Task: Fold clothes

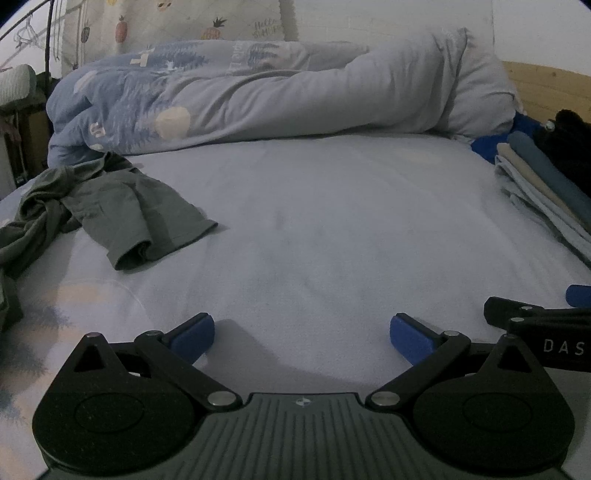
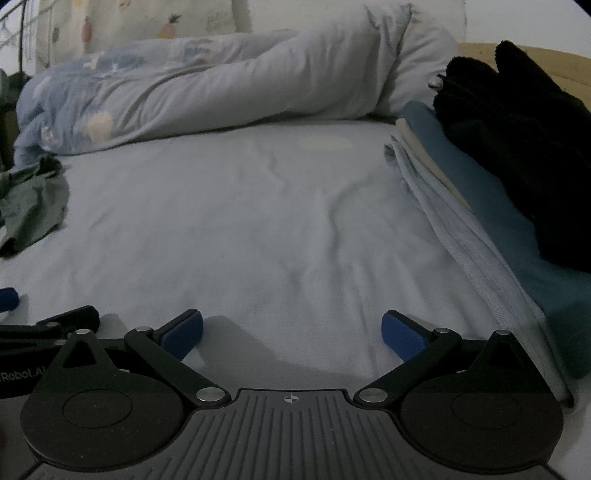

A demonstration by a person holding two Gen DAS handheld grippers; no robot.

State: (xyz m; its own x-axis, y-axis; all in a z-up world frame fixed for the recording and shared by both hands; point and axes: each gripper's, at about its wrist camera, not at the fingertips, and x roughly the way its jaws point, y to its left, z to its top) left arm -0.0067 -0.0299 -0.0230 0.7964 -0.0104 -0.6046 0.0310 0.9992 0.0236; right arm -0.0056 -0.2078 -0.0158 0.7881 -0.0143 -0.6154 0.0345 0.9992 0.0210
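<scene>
A crumpled olive-green garment [image 1: 110,206] lies on the pale blue bed sheet [image 1: 332,221] at the left; its edge also shows in the right wrist view [image 2: 33,206]. A stack of folded clothes [image 2: 480,206] in pale blue, cream and teal lies at the right, with a black garment [image 2: 517,140] on top; the stack also shows in the left wrist view [image 1: 546,192]. My left gripper [image 1: 302,338] is open and empty, low over the sheet. My right gripper [image 2: 291,332] is open and empty beside it, just left of the stack.
A rolled duvet [image 1: 240,92] with a blue tree print lies across the far side of the bed. A wooden headboard [image 1: 543,88] stands at the back right. A pineapple-print curtain [image 1: 166,22] hangs behind. Clutter stands off the bed's left edge [image 1: 18,96].
</scene>
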